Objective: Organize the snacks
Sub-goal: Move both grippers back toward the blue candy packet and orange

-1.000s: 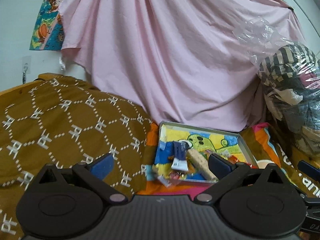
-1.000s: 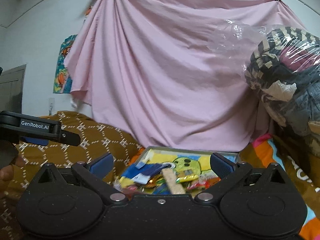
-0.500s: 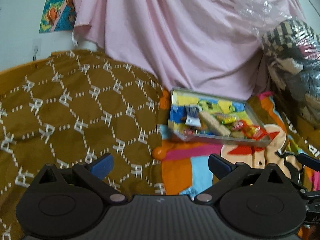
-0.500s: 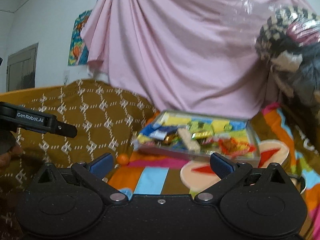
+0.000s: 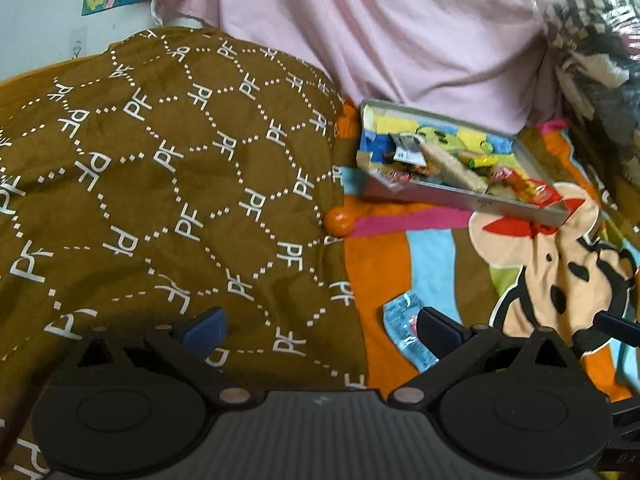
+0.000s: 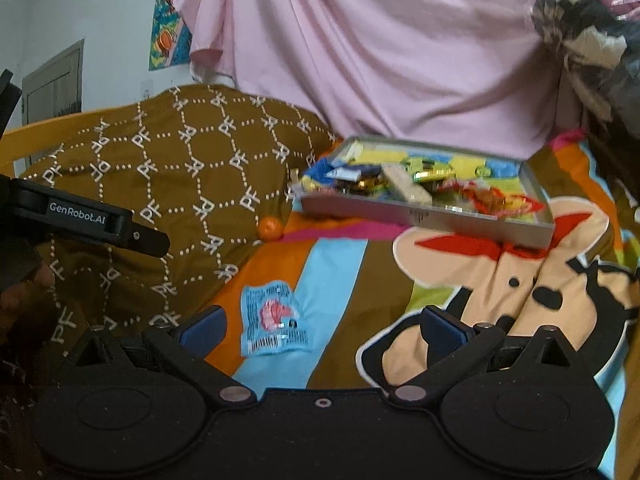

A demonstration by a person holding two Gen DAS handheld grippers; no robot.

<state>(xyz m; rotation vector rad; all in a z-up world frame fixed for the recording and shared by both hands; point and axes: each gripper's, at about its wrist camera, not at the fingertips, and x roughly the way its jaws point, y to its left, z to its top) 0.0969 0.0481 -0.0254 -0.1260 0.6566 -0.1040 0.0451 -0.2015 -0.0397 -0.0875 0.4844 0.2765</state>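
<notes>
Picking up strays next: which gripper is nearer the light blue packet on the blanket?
Probably the left gripper: the light blue packet touches its right fingertip. It lies between the right gripper's open jaws.

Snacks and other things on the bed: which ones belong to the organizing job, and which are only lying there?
For the job:
- tin tray of mixed snacks
- loose blue snack packet
- small orange ball-shaped item, perhaps

Just lying about:
- brown patterned quilt
- pink sheet
- cartoon blanket

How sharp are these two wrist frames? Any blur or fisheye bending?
Left wrist: mild motion blur on the snack tray and blue packet; black corner vignette. Right wrist: tray contents smeared, blue packet's print unreadable; both views bow the pink curtain.
</notes>
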